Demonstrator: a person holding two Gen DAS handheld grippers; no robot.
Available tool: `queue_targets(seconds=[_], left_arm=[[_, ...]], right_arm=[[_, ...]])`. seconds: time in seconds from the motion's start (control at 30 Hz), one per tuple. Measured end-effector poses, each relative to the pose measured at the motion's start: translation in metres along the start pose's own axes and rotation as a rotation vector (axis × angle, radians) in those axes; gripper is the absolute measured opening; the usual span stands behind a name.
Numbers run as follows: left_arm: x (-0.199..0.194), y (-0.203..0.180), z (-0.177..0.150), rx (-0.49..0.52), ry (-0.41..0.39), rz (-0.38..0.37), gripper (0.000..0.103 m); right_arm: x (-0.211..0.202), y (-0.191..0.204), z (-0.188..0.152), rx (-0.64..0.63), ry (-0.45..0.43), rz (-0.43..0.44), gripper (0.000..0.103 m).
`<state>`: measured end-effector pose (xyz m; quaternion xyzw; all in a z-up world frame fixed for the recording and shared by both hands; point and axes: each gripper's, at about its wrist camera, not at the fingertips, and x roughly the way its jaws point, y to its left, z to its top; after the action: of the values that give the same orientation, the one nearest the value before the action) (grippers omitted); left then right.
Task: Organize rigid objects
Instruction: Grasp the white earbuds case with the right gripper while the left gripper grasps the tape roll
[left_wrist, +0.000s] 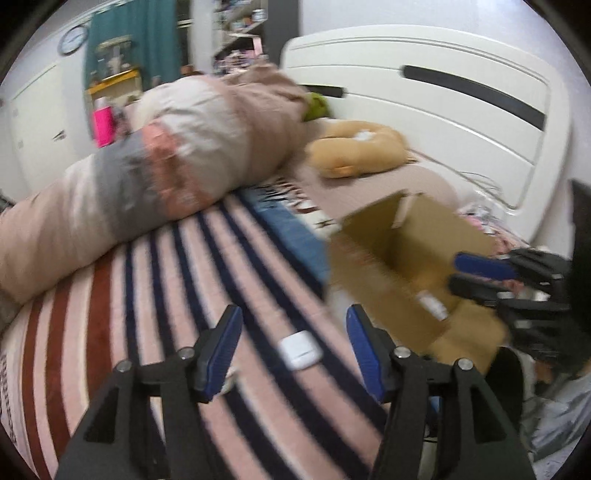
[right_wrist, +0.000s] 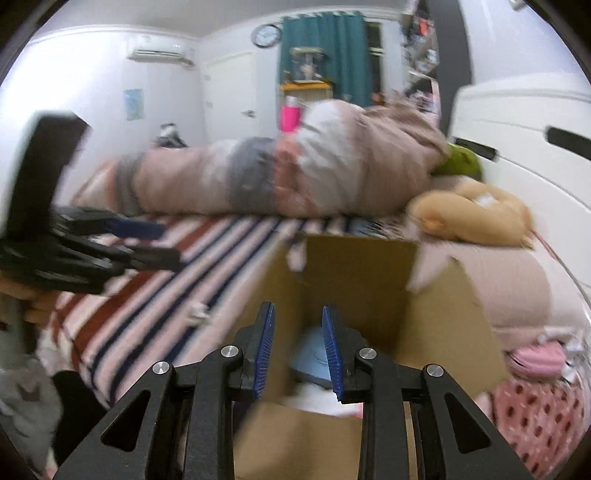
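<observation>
One white case (left_wrist: 300, 349), one cardboard box (left_wrist: 373, 266).

Pink blanket (left_wrist: 207, 295) striped navy and rust; plain brown cardboard box (left_wrist: 399, 251); white small case (left_wrist: 300, 349); tan plush toy (left_wrist: 358, 149); teal curtain (right_wrist: 325, 48).

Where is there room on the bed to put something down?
The striped blanket is bare between the rolled quilt and the small white case, under the left gripper. The far end is crowded with the tan plush. The box under the right gripper already holds things.
</observation>
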<state>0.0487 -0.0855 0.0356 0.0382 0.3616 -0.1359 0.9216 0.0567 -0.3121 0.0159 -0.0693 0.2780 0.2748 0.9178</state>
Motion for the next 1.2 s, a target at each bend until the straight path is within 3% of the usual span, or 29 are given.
queue_targets(seconds=[0.1,0.17,0.4,0.47,0.67,0.83,0.97,1.2], left_arm=[[0.004,0.033,-0.022,-0.058,0.012,0.016,0.059],[0.011,0.053,-0.037,-0.085,0.026,0.022,0.062],[0.056,0.091,-0.077,-0.099,0.093,0.005,0.063],[0.076,0.095,-0.085,-0.092,0.120,-0.011,0.063],[0.132,0.102,-0.101,-0.083,0.183,-0.063,0.063],[0.159,0.107,-0.105,-0.125,0.188,-0.054,0.060],[0.163,0.108,-0.105,-0.119,0.167,-0.044,0.038],[0.152,0.113,-0.111,-0.139,0.157,-0.063,0.038]], right_arm=[[0.009,0.034,0.010,-0.032,0.004,0.069,0.031],[0.024,0.060,0.013,-0.061,0.028,0.106,0.031],[0.093,0.106,-0.007,-0.062,0.179,0.107,0.035],[0.119,0.107,-0.022,-0.029,0.231,0.073,0.040],[0.185,0.084,-0.055,0.047,0.342,-0.074,0.040],[0.212,0.073,-0.061,-0.016,0.324,-0.193,0.047],[0.227,0.069,-0.057,-0.042,0.314,-0.214,0.047],[0.225,0.069,-0.057,-0.040,0.325,-0.139,0.043]])
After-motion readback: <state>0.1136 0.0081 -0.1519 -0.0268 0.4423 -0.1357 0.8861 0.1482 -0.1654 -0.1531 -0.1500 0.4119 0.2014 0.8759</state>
